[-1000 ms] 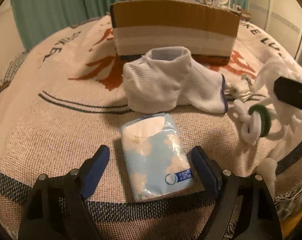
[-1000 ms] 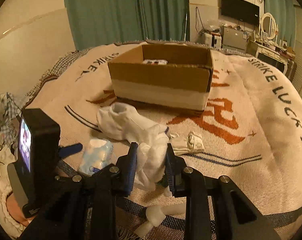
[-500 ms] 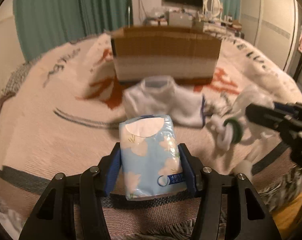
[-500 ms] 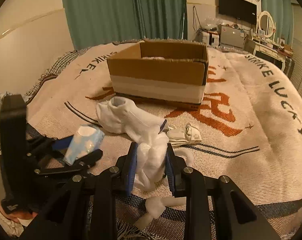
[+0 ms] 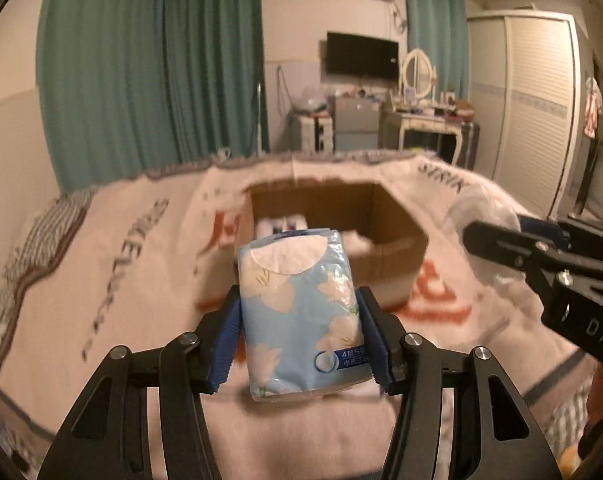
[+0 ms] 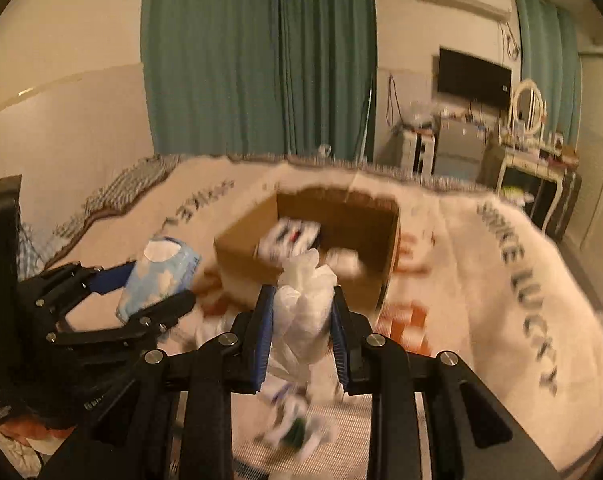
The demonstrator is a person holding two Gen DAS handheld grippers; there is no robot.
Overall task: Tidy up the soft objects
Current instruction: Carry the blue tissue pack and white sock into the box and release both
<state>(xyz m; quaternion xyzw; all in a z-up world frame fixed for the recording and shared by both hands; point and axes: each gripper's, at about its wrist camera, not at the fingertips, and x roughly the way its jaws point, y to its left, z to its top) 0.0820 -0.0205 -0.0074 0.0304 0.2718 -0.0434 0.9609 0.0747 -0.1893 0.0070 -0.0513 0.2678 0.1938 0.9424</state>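
1. Left wrist view:
   - The left tool point(image 5: 299, 334) is pinched on a blue floral tissue pack point(image 5: 301, 312), which is held clear of the bed, its white top flap pointing toward the cardboard box point(image 5: 393, 252).
   - The box sits open on the blanket point(image 5: 113, 280) ahead of the pack; a few pale items are made out inside it, too blurred to name, so part of the sorting is judged done.
   - The pack itself is not yet in the box; carrying it over the rim and letting it go is judged to be left.
   - On the pack's lower right corner a ringed logo and a blue strip starting with "4" are seen; the rest is small Chinese print that cannot be read. "STRIK" is read on the blanket at the right, and smeared letters run along its left side. "DAS" is read on the body of the right tool point(image 5: 497, 236) at the frame's right edge.

2. Right wrist view:
   - The right tool point(image 6: 301, 334) is closed on a bunched white soft item point(image 6: 303, 304), lifted in front of the box point(image 6: 241, 252) and not yet inside it.
   - The tissue pack point(image 6: 161, 280) is seen at the left, gripped by the left tool point(image 6: 141, 296), near the box's front left corner.
   - More white fabric with a green spot point(image 6: 297, 432) is seen lower down, blurred; whether it hangs from the held item or lies on the bed cannot be told.
   - "LUCKY" is read on the blanket point(image 6: 481, 280) at the right.
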